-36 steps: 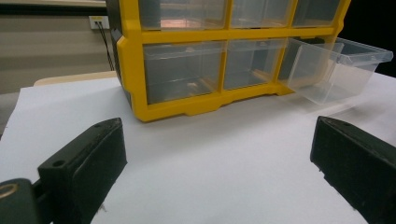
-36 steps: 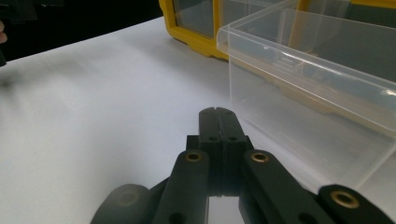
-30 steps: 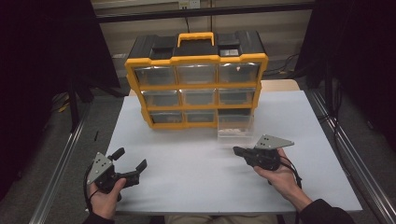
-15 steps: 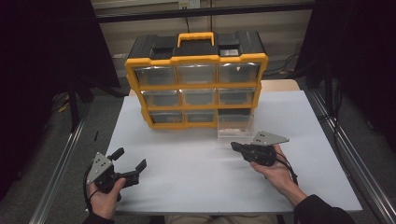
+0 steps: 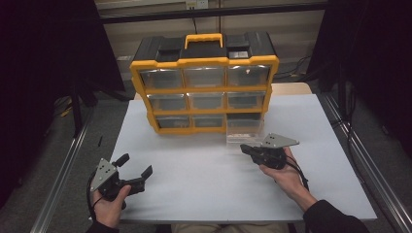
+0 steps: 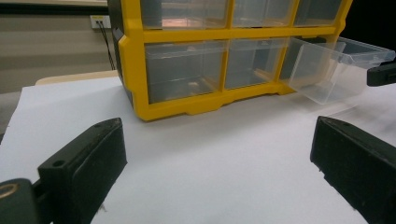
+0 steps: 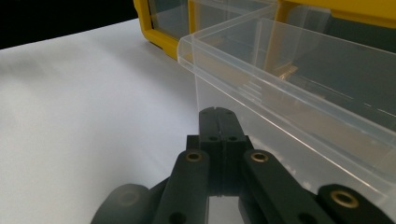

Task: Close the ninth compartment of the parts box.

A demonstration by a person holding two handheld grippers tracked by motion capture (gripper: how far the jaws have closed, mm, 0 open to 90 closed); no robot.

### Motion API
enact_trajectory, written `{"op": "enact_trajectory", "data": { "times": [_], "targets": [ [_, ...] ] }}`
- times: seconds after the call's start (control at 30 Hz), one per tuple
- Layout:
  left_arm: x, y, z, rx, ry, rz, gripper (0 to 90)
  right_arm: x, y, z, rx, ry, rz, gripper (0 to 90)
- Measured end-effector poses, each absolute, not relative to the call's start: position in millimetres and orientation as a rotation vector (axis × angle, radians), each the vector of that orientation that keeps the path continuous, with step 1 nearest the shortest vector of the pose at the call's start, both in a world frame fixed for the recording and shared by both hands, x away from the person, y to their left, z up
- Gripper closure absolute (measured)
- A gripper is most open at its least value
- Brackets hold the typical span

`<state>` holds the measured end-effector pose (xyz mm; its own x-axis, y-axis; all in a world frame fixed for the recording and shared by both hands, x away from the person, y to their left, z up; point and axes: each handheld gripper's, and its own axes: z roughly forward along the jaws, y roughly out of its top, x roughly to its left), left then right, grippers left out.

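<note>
White table [image 5: 194, 194]; right gripper [image 7: 217, 114] fingers closed beside clear drawer [image 7: 289, 93].

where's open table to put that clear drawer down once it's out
Bare white table lies between the left gripper and right gripper, in front of the yellow organizer. It is crowded by the pulled-out clear drawer.

A white table [image 5: 330, 165] stood in a dim room, its top evenly lit while the surroundings stayed dark. Black curtains [image 5: 43, 73] hung at both sides. Behind the table ran a beige wall [image 5: 301, 43] crossed by a dark horizontal bar [image 5: 145, 17], with a wall socket [image 6: 99, 21] and 2 cables dropping from it. A grey floor [image 5: 97, 126] showed on the left, and metal rails [image 5: 63, 174] ran along both long edges of the table.
</note>
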<state>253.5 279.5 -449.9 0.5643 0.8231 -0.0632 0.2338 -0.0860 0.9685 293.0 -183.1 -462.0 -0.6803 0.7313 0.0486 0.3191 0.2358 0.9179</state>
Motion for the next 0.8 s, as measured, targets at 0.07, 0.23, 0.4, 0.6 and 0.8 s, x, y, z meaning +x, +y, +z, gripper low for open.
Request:
{"op": "enact_trajectory", "data": {
  "times": [0.07,0.23,0.4,0.6,0.8],
  "targets": [
    [253.5,280.0,-449.6,1.625,0.907,0.633,3.4,294.6,-182.8,-462.7,0.958,2.118,1.433,90.0],
    [253.5,280.1,-449.6,1.625,0.905,0.635,3.4,297.4,-183.7,-463.3,0.966,2.099,1.432,90.0],
    [253.4,279.8,-449.6,1.622,0.907,0.631,3.4,299.2,-183.7,-464.2,0.978,2.089,1.420,90.0],
    [253.3,279.6,-449.7,1.627,0.905,0.632,3.4,301.5,-183.6,-465.0,0.978,2.080,1.415,90.0],
    [253.3,279.6,-449.6,1.626,0.904,0.633,3.4,302.6,-182.8,-464.3,0.978,2.069,1.422,90.0]
  ]
}}
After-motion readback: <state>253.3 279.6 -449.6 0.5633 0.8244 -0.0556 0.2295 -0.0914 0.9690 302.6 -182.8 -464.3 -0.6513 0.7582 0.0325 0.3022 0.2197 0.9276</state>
